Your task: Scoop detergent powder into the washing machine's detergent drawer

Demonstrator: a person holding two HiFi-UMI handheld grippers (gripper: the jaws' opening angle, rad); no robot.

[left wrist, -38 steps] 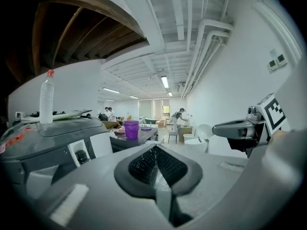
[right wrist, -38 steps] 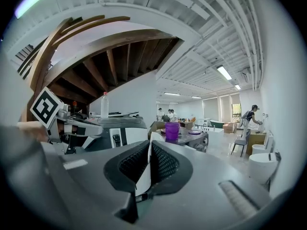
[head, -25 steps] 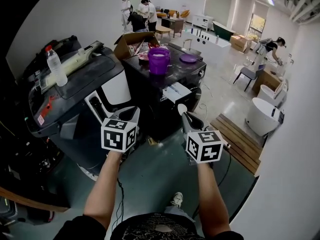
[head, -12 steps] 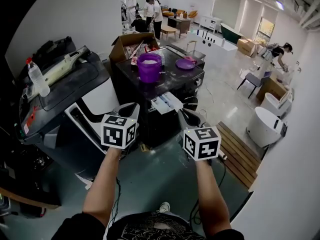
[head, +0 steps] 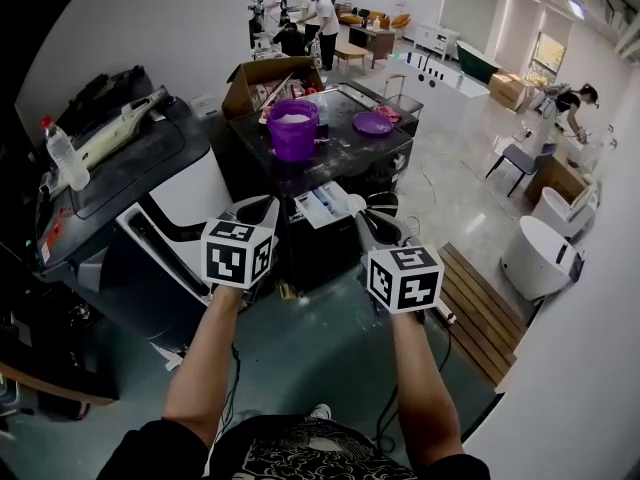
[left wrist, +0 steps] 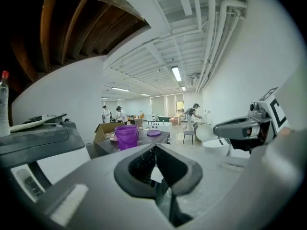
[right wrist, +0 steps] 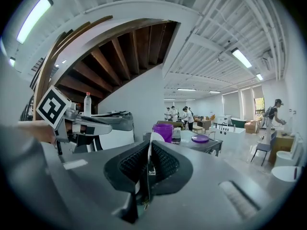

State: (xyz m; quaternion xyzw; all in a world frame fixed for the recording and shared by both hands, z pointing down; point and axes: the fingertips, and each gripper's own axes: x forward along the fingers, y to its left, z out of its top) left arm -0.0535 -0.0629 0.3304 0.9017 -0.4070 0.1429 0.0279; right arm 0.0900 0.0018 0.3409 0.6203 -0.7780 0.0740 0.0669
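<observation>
You face the black washing machine (head: 340,153) at upper centre of the head view, both arms stretched toward it. A grey-and-white appliance (head: 130,168) fills the left of the frame. An open cardboard box (head: 262,76) shows just behind the machine's upper-left corner.

On the machine's top, 1 purple bucket (head: 293,133) holding white detergent powder (head: 293,118) stands left of centre. The detergent drawer (head: 322,206) is pulled out of the machine's front, below the bucket. 1 purple lid (head: 372,122) lies flat to the bucket's right, apart from it.

Your left hand-held gripper (head: 258,208) (left wrist: 154,157) hangs just left of the drawer, jaws slightly spread with nothing between them. Your right hand-held gripper (head: 362,220) (right wrist: 148,152) is just right of the drawer, jaws pinching a white scoop (head: 355,205) (right wrist: 155,138), its bowl sticking up beyond the jaw tips. 1 clear water bottle (head: 60,155) stands on the grey appliance at far left.
</observation>
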